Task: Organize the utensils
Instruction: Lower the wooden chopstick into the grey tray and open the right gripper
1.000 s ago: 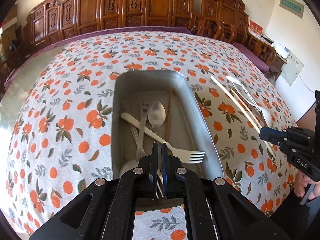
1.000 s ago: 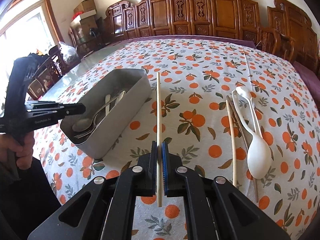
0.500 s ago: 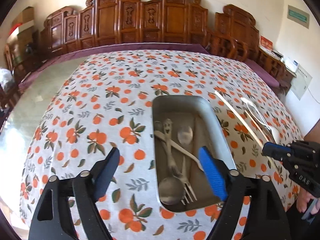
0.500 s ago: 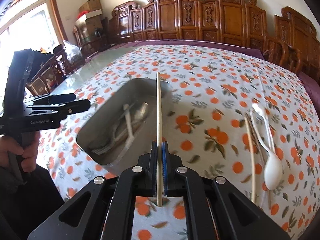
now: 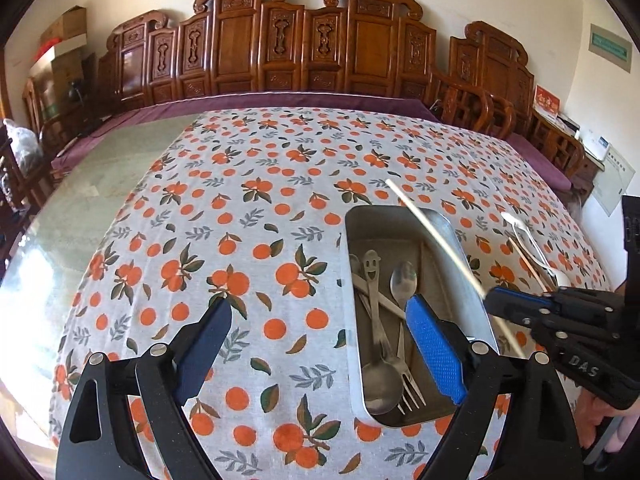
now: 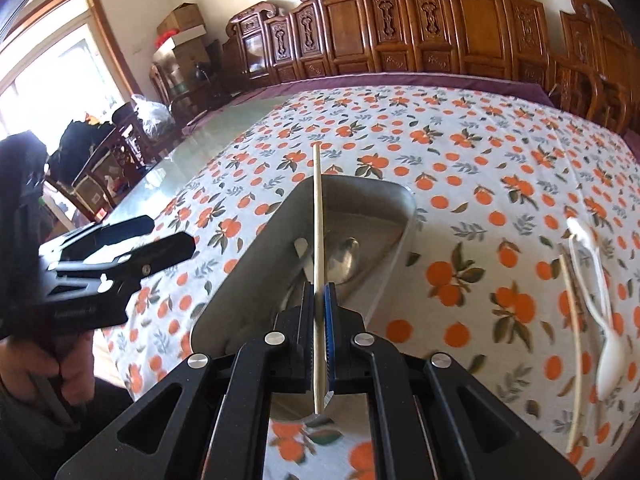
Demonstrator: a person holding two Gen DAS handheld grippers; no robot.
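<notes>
Since a second ago the right gripper (image 6: 320, 300) has carried its pale wooden chopstick (image 6: 318, 216) from above the bare cloth to above the rectangular metal tray (image 5: 468, 264), while the left gripper (image 5: 316, 344), then clamped shut low over the tray, has drawn back and sprung apart, its jaws still opening with nothing between them.

The white tablecloth printed with oranges and leaves (image 5: 240, 208) covers most of the table, and the tray sits on it near the person's side. In the left wrist view the tray holds a metal fork with a smiling face on its handle (image 5: 374, 280), a metal spoon with its bowl towards the far end (image 5: 403, 280) and a larger metal spoon (image 5: 380, 384), lying crossed in a loose pile.

The right gripper is closed tight on the chopstick, which hangs slanted above the tray and is not yet in it.

Still out on the cloth, well apart from the tray, are a white plastic spoon (image 6: 600, 320) and a second wooden chopstick (image 6: 574, 344) just beside it. By my reading the job is well past half: several utensils are stowed, one is about to go in, and at least two remain.
</notes>
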